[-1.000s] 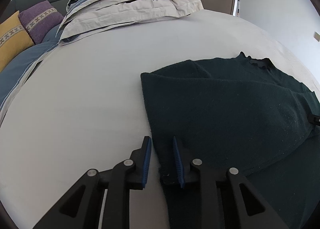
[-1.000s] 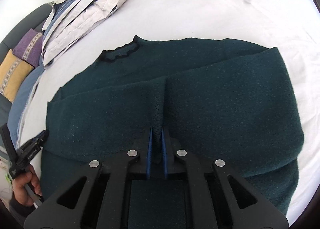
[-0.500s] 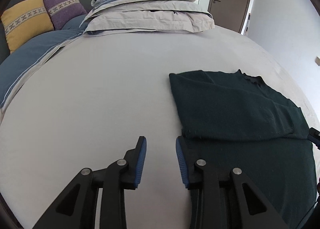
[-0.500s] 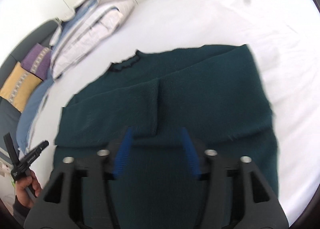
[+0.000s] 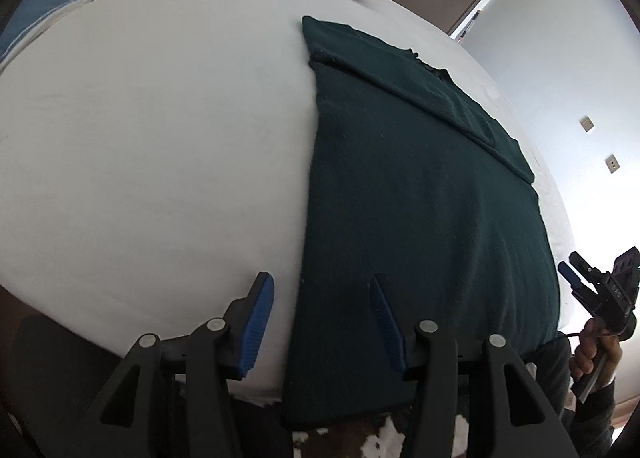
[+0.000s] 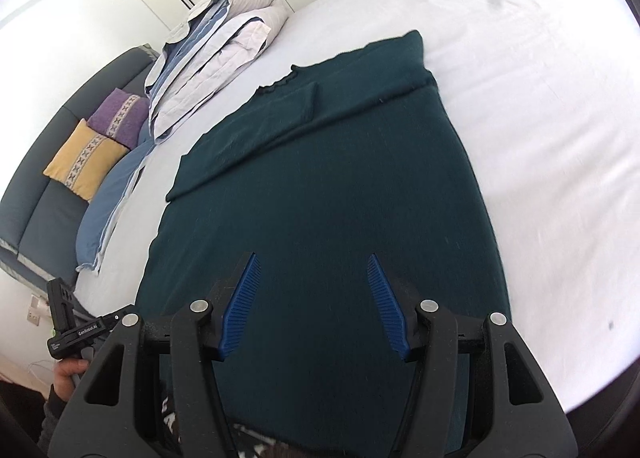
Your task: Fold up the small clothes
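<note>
White bed sheet (image 6: pixel 520 137) fills both views; folded grey-blue duvets (image 6: pixel 212 53) stacked at far end, yellow and purple cushions (image 6: pixel 100 137) on grey sofa beyond. Dark green knit sweater (image 6: pixel 340 185) flat on bed w/ sleeves folded across chest, hem hanging over near edge. We see left gripper (image 5: pixel 320 322) jaws just been opening, nothing between, straddling sweater's left side edge. Right gripper (image 6: pixel 314 302) jaws released, apart above lower body, empty.

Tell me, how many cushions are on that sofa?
2: a purple cushion against the sofa back and a yellow cushion just in front of it. More may be hidden beyond the frame.
</note>
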{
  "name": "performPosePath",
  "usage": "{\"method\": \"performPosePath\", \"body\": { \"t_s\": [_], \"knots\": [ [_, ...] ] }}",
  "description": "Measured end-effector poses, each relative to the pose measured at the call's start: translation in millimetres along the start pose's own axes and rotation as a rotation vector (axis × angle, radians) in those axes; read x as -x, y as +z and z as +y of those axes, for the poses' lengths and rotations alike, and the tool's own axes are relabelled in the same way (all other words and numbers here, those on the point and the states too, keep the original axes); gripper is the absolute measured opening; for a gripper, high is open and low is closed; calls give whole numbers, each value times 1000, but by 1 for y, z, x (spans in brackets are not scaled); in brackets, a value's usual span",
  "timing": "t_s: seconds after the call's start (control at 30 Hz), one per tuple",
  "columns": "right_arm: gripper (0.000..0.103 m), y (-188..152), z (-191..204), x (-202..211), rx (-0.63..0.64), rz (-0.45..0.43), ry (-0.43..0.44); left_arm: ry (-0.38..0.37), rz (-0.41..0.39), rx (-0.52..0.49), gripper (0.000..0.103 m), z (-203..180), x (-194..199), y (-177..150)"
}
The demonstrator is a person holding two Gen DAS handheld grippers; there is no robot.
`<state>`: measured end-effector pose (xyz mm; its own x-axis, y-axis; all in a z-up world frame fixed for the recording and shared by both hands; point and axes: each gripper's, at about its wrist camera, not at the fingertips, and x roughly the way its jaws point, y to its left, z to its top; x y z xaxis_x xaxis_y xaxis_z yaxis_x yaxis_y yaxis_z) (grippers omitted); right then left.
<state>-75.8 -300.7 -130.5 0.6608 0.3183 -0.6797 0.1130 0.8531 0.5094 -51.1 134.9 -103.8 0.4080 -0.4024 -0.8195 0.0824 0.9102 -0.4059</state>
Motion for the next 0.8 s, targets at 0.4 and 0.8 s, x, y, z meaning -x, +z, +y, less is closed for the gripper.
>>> {"method": "performPosePath", "body": {
  "t_s": [0.4, 0.8],
  "knots": [
    [55, -38, -43, 45, -62, 17, 53, -151, 94, 98, 54, 19, -8, -28],
    [55, -51, -87, 88, -147, 27, 47, -164, 141, 123, 42, 19, -15, -38]
  ]
}}
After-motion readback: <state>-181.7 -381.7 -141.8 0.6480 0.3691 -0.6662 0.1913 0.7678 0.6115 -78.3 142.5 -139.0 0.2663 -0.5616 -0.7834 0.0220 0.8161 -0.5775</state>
